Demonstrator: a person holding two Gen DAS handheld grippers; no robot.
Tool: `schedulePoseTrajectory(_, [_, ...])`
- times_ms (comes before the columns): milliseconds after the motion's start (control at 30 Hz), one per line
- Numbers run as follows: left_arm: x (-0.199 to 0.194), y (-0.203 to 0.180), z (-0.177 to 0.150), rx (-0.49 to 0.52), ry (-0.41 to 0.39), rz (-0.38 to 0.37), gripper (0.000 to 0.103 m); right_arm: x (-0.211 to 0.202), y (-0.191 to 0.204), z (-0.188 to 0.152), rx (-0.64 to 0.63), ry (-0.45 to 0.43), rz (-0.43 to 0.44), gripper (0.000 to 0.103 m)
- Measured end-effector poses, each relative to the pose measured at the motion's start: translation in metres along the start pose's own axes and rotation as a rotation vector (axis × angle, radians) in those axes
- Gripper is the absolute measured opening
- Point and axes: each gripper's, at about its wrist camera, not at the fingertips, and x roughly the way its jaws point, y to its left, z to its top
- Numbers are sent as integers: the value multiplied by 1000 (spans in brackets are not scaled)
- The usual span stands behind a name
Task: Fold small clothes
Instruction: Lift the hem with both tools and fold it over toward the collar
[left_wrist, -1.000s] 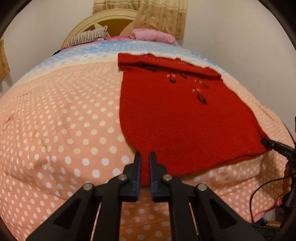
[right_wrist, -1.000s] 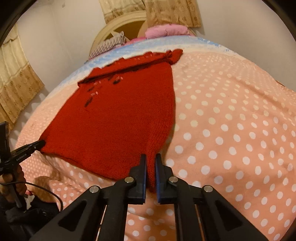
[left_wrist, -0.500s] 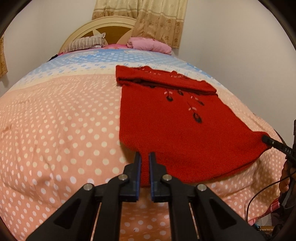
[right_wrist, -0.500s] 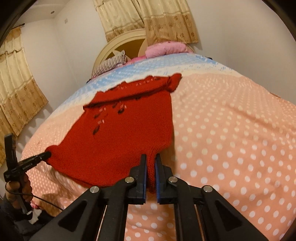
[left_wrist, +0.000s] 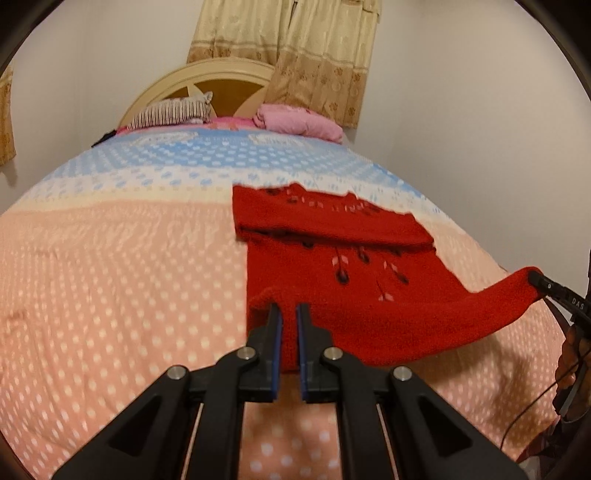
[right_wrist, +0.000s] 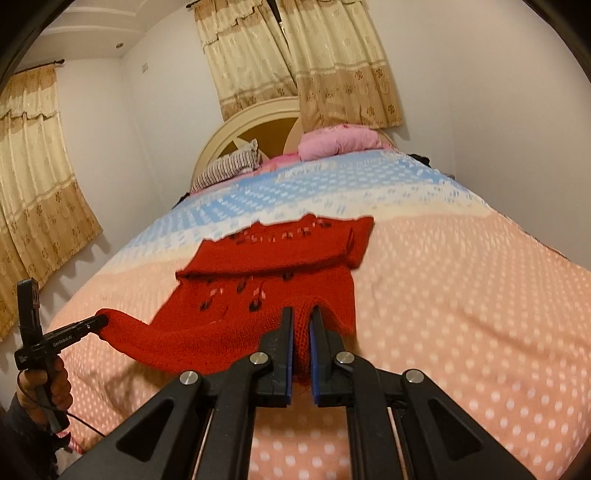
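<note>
A small red knitted sweater (left_wrist: 351, 266) with dark embroidered marks lies on the polka-dot bedspread (left_wrist: 110, 295), its top part folded over. My left gripper (left_wrist: 289, 314) is shut on the hem's left corner and holds it above the bed. My right gripper (right_wrist: 302, 317) is shut on the hem's right corner (right_wrist: 303, 332), also lifted. The hem sags between the two. The right gripper's tip shows in the left wrist view (left_wrist: 535, 278), and the left gripper's tip shows in the right wrist view (right_wrist: 99, 319).
Striped pillow (left_wrist: 173, 114) and pink pillow (left_wrist: 299, 122) lie at the headboard (left_wrist: 199, 79). Curtains (right_wrist: 295, 55) hang behind. Walls stand close on both sides. A hand (right_wrist: 44, 384) and cable show at the bed's near edge.
Both grippers have lifted the sweater's bottom hem off the bed and carried it toward the folded top. The lower half now hangs raised between them.
</note>
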Motion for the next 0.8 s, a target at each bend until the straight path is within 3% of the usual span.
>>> schedulePoseTrajectory(433, [24,0,47,8,-38,4,8,22,0,41,-11,-29,-8,6])
schedulePoseTrajectory(800, [43,-3,106,36,-92,48,8,45,8,100,-46,-82,-17,6])
